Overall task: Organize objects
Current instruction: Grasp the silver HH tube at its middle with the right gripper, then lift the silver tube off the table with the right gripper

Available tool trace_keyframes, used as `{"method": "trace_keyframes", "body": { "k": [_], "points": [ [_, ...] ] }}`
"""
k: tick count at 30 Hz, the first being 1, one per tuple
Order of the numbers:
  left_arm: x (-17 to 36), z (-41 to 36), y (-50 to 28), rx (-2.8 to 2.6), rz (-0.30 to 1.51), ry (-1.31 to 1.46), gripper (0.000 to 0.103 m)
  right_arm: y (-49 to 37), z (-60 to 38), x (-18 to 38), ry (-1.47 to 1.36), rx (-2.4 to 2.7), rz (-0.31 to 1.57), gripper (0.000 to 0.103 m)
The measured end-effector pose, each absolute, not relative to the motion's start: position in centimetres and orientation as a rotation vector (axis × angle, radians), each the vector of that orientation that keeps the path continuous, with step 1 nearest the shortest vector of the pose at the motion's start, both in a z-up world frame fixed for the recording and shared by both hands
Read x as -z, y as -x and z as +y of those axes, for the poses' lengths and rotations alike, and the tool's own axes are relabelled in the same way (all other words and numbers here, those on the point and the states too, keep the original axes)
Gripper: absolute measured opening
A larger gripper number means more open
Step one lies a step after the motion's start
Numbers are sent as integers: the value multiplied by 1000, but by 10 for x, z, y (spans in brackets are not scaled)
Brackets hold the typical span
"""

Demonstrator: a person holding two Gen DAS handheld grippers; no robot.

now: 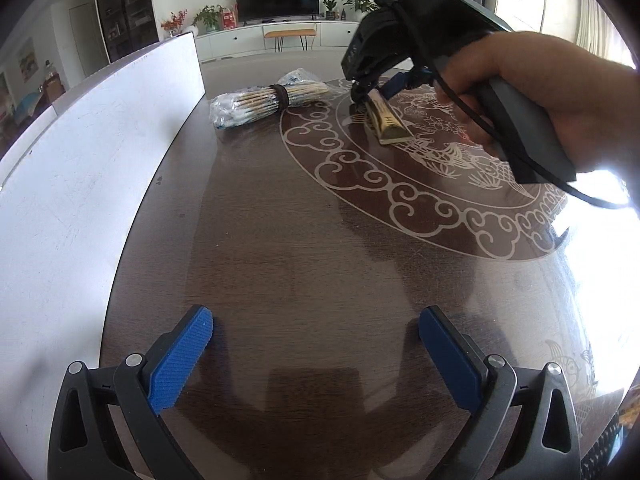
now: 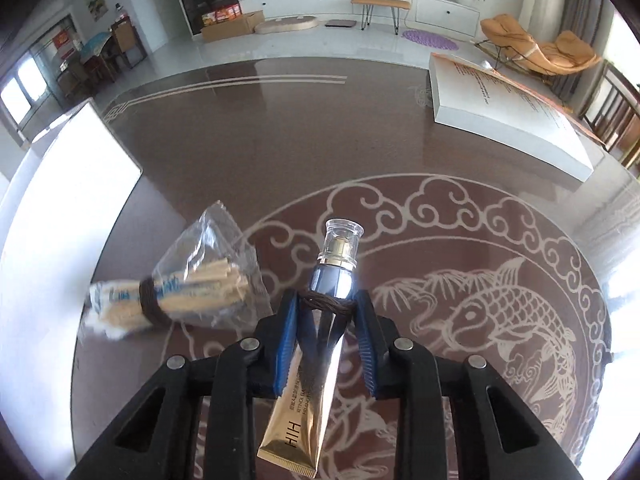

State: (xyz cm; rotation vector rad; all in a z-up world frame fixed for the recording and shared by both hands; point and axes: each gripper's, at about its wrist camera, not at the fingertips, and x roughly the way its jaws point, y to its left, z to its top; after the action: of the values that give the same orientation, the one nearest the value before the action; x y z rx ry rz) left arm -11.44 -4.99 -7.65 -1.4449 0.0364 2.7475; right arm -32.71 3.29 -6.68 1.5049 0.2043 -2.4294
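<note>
Gold tube [image 2: 304, 392] is pinched by right gripper [image 2: 326, 312] above the tabletop [image 2: 280, 140]; left gripper [image 1: 316, 328] is spread wide, holding nothing.

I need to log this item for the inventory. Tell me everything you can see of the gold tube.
The gold tube is a shiny metallic squeeze tube with a flat crimped end printed "HIH", a dark blue neck and a clear cap. It lies on the table. A dark hair tie loops around its neck, stretched between the fingers of the right gripper.
</note>
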Motion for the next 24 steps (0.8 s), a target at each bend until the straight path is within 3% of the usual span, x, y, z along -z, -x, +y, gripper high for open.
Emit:
{"method": "trace_keyframes", "body": {
  "k": [6,18,19,21,22,24],
  "points": [
    [77,-50,114,-2748,36,1445,103,247,104,69,-1432,2398,413,29],
    [77,-50,114,-2748,36,1445,103,123,209,72,-1294,2587,313,31],
    [77,-50,114,-2748,36,1444,103,118,209,71,-1281,2604,304,34],
    [77,-50,114,-2747,37,1444,103,114,210,72,-1272,2636,292,52],
    [77,-50,115,-2747,37,1444,103,113,211,73,-1270,2647,289,69],
    [77,-50,115,-2748,37,1445,103,110,213,74,-1260,2658,281,76]
  ]
}}
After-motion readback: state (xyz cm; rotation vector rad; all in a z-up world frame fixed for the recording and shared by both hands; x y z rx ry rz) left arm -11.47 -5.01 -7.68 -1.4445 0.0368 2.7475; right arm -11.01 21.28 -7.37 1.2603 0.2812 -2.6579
